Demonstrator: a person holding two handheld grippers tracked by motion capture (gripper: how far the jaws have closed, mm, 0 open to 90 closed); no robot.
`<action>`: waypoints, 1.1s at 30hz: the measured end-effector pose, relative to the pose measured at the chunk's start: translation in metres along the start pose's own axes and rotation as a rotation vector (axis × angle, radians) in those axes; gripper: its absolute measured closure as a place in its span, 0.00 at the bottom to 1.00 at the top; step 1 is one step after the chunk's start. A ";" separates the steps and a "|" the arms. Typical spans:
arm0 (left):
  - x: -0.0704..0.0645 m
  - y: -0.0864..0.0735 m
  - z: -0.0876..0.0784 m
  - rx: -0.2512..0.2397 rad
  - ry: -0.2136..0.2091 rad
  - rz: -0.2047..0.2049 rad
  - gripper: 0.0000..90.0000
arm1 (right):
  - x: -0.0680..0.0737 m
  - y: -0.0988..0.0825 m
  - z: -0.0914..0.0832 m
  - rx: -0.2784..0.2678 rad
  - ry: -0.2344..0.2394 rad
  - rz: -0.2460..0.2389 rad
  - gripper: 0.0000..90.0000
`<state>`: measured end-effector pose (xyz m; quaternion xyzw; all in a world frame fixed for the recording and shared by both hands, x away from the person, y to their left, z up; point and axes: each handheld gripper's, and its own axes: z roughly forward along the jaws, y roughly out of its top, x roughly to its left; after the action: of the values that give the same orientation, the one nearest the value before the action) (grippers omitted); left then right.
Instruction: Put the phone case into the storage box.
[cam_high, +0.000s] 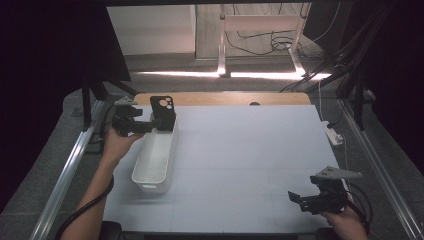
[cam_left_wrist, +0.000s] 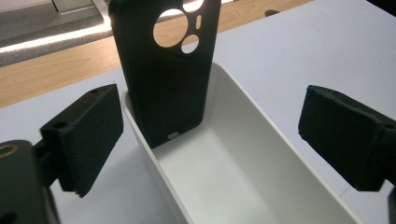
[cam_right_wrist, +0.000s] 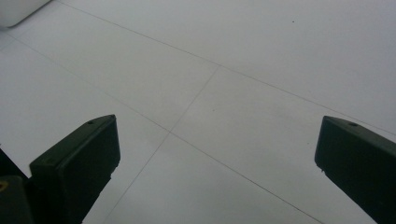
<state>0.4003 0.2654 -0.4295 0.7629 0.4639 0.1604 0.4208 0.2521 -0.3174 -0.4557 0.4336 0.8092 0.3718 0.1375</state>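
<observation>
A black phone case (cam_high: 163, 112) with round camera cut-outs stands upright, leaning against the far end of a long white bin (cam_high: 146, 186) at the table's left. My left gripper (cam_high: 152, 125) is held level at the bin's far left end and is open. In the left gripper view the phone case (cam_left_wrist: 163, 79) stands just beyond the two black pads (cam_left_wrist: 88, 135), which do not touch it, and the bin (cam_left_wrist: 224, 182) runs below them. My right gripper (cam_high: 296, 198) hovers open near the front right of the table, and in its own view the right gripper (cam_right_wrist: 215, 158) has only bare white mat between its jaws.
A white mat (cam_high: 240, 150) covers the table, with a wooden strip (cam_high: 225, 98) along the far edge. A white power strip (cam_high: 334, 134) lies off the right edge. Metal rails flank both sides. A corner of the bin (cam_right_wrist: 18, 9) shows at the upper left.
</observation>
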 end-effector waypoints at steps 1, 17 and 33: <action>-0.001 -0.001 -0.001 0.001 -0.003 0.001 0.07 | 0.000 0.000 0.000 -0.001 0.003 -0.001 0.00; -0.017 -0.013 -0.012 -0.012 -0.036 -0.008 0.01 | 0.000 0.000 0.000 -0.007 0.005 -0.001 0.00; -0.039 -0.026 -0.021 0.013 -0.054 0.033 0.00 | 0.001 0.000 -0.001 -0.013 0.009 -0.001 0.00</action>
<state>0.3520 0.2481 -0.4322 0.7772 0.4407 0.1436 0.4256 0.2507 -0.3174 -0.4548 0.4306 0.8075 0.3791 0.1369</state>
